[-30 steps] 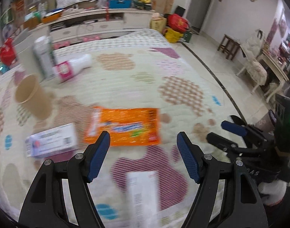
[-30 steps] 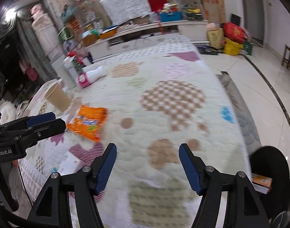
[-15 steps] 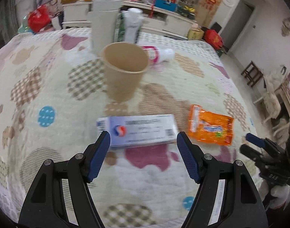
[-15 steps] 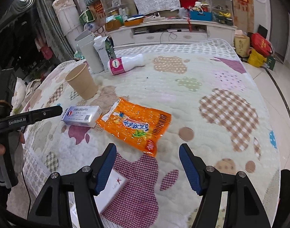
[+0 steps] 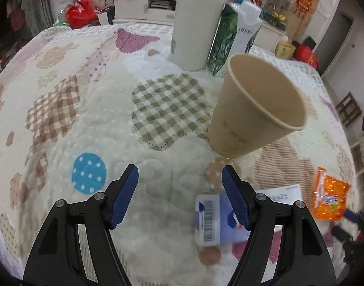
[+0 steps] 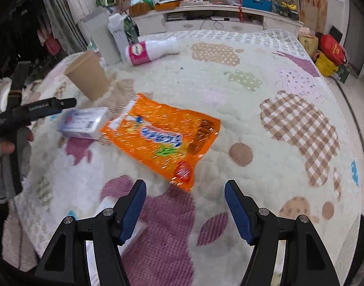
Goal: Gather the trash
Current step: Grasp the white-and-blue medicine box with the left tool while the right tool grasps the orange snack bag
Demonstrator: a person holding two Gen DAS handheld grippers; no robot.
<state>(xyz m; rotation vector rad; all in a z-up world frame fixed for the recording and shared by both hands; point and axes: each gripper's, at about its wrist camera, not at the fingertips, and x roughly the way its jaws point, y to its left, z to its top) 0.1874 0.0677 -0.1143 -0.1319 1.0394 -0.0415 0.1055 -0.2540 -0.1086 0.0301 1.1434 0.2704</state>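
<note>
Trash lies on a patchwork quilt (image 5: 91, 124). My left gripper (image 5: 179, 181) is open and empty, just short of a tan paper cup (image 5: 255, 112) that stands upright. A white and blue box (image 5: 210, 219) lies partly under its right finger. My right gripper (image 6: 185, 199) is open and empty too, hovering just in front of an orange snack bag (image 6: 162, 135) lying flat. Left of the bag sit the same box (image 6: 85, 122) and cup (image 6: 87, 76). A pink-labelled white bottle (image 6: 151, 50) lies on its side farther back. The left gripper (image 6: 38, 108) shows at the left edge, held by a hand.
A white cylindrical bin (image 5: 198, 21) and a green and white carton (image 5: 234, 38) stand behind the cup. A white paper (image 6: 103, 205) lies under my right gripper's left finger. The quilt's right edge drops to a tiled floor (image 6: 363, 109). Cluttered shelves line the far wall.
My left gripper has swung left and dropped, from over the orange bag, past the box, to beside the cup. My right gripper has swung left and lower, now fronting the bag.
</note>
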